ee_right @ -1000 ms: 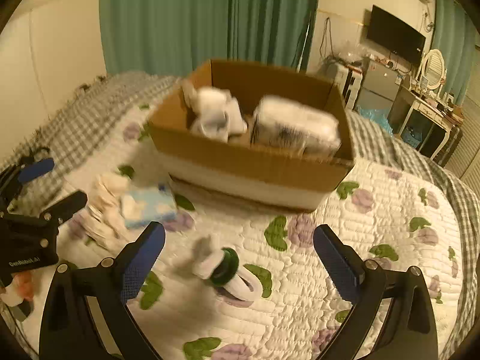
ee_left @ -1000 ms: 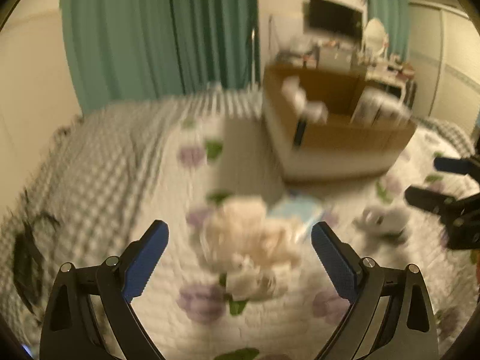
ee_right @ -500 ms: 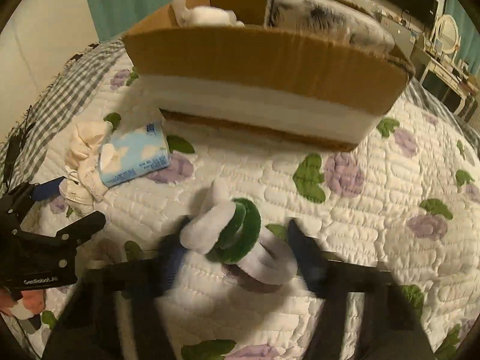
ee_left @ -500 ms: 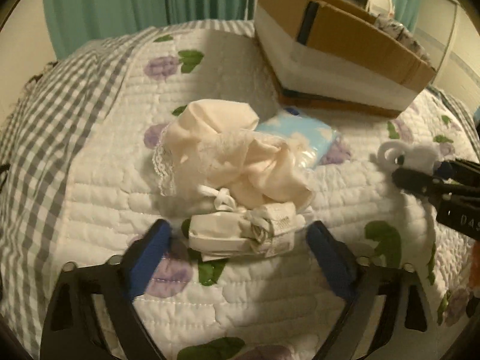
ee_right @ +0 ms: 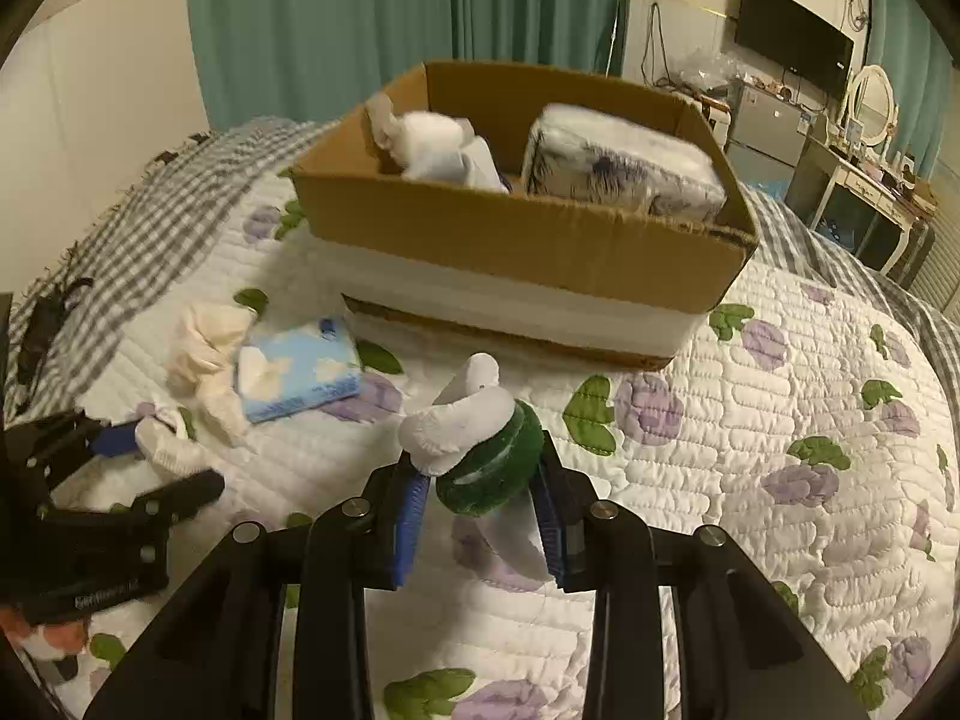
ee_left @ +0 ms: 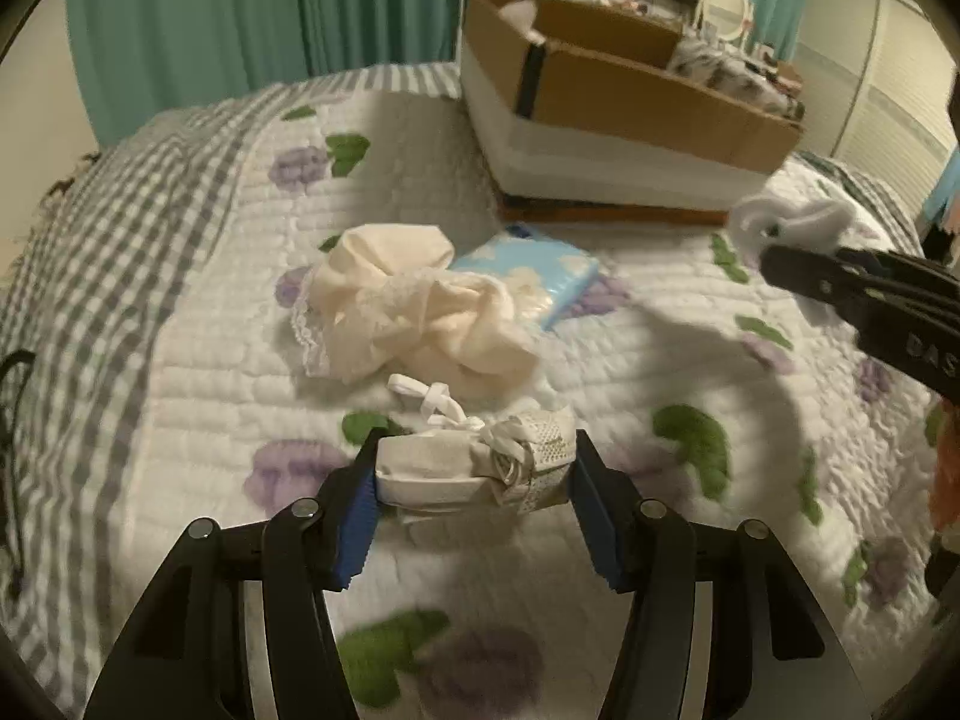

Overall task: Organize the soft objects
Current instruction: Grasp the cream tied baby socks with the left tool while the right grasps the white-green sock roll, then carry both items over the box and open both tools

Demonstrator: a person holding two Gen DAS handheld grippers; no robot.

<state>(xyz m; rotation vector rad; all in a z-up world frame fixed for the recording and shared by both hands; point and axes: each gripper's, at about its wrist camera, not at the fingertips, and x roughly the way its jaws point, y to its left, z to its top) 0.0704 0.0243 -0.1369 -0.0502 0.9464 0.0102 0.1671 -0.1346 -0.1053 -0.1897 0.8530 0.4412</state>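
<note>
A white cloth bundle tied with ribbon (ee_left: pixel 456 462) lies on the quilt. My left gripper (ee_left: pixel 477 492) has its jaws closing, and both blue pads touch the bundle's ends. It also shows in the right wrist view as the left gripper (ee_right: pixel 168 459). My right gripper (ee_right: pixel 480 510) is closing too, its pads pressed on a green and white rolled soft item (ee_right: pixel 480 450), seen from the left as a white lump (ee_left: pixel 798 219). A cream lace cloth (ee_left: pixel 408 306) and a blue tissue pack (ee_left: pixel 534 270) lie just beyond the bundle.
An open cardboard box (ee_right: pixel 516 240) stands farther back on the flowered quilt (ee_right: pixel 780 420), with white soft things (ee_right: pixel 438 147) and a wrapped pack (ee_right: pixel 624 165) inside. A grey checked blanket (ee_left: pixel 120 228) covers the left side. Green curtains hang behind.
Both grippers came down toward the bed and their wide jaws drew in, the left around the white bundle, the right around the green and white item.
</note>
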